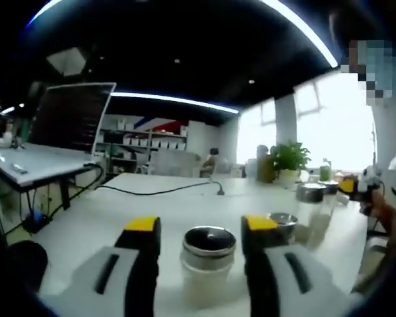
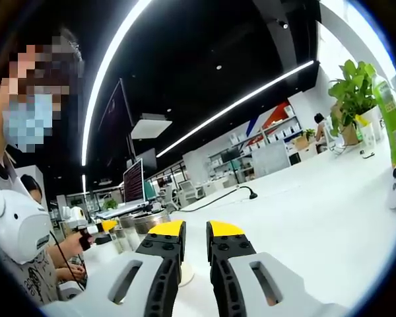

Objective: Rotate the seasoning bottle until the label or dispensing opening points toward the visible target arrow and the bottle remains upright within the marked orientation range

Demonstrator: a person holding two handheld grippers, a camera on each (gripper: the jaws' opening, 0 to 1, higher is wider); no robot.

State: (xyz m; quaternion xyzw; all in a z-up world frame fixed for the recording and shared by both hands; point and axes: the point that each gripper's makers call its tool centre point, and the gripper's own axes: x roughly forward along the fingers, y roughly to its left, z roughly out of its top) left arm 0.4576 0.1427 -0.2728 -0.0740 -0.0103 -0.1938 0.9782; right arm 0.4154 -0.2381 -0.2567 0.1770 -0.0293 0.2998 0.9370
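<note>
Left tongs (image 1: 201, 236): spread wide, jaws standing either side of the seasoning bottle (image 1: 207, 263) without touching it.
Seasoning bottle: upright on the white surface (image 1: 119, 211), dark round lid on top, nearest the camera.
Right tongs (image 2: 195, 232): jaws nearly together, a narrow gap between, holding nothing.
Other jars (image 1: 311, 193): further along the surface.
Potted plant (image 1: 289, 160): far edge.
</note>
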